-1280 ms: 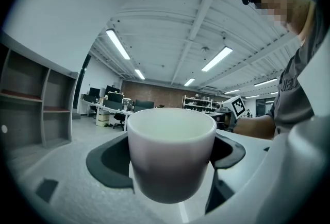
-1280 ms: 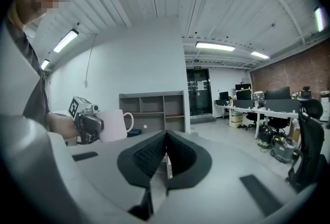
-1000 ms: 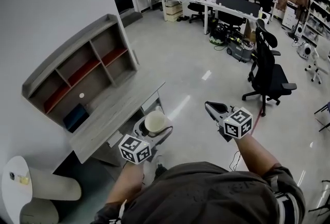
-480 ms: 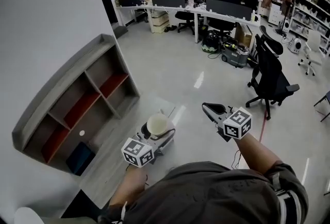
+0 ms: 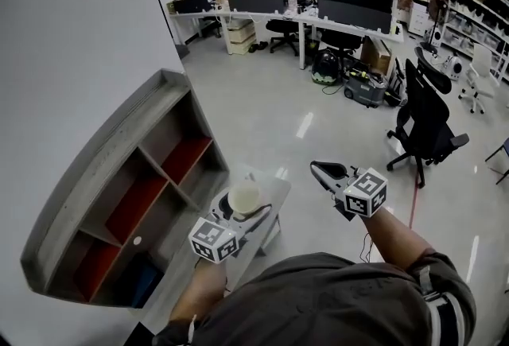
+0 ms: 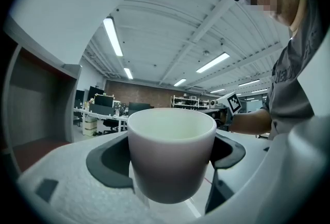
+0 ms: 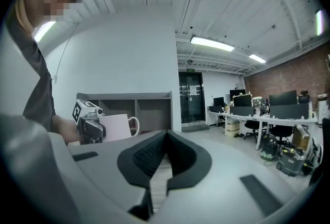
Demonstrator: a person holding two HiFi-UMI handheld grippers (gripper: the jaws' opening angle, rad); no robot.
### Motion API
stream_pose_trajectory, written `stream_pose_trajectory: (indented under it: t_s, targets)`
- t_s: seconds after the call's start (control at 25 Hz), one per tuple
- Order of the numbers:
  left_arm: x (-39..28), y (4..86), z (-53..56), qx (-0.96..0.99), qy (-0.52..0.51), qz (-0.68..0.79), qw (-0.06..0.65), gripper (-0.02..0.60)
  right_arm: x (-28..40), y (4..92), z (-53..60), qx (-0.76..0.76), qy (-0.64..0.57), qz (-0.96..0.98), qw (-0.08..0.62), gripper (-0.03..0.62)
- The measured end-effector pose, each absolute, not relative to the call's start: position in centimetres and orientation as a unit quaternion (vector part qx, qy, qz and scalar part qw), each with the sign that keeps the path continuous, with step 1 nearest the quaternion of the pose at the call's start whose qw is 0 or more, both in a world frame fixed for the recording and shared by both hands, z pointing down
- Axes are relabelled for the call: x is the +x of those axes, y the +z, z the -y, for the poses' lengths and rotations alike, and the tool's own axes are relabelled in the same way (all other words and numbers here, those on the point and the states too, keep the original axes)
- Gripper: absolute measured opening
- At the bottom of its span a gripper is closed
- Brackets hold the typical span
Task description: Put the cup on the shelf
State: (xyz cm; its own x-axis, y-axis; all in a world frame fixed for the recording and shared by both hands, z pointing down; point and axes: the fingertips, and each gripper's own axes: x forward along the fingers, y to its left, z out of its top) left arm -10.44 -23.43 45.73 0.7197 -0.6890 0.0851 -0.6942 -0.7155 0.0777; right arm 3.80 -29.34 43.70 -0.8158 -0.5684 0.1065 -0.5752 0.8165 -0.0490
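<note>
In the head view, the left gripper point(image 5: 246, 211), at lower centre, has its fingers closed round a white cup point(image 5: 243, 195). It holds the cup above the surface point(image 5: 273, 187), beside the shelf point(image 5: 119, 193) at the left. The right gripper point(image 5: 321, 170) hangs to the right, well apart.

In the left gripper view, the cup sits upright between the fingers.

In the right gripper view, the fingers are pressed together with nothing between them.

The step in hand looks like the carry. Next, the cup needs guiding left into a compartment, setting down level, then release.

Cup point(image 5: 243, 195) walls hidden from above by left claw point(image 5: 242, 209), clutter on far desks point(image 5: 318, 16) too small to tell
</note>
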Motion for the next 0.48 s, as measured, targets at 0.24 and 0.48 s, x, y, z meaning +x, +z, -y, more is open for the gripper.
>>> stream_pose_trajectory:
  t_s: [0.24,0.48]
  targets:
    - [-11.5,46.6,27.9,0.924,0.024,0.377,0.061,0.411,2.8,45.0,33.9,0.302,0.049,0.951,0.051,-0.009]
    - [-9.5,46.5,31.9,0.915,0.021,0.399,0.065,0.41,5.2,45.1,38.7,0.3,0.042,0.951,0.064,-0.009]
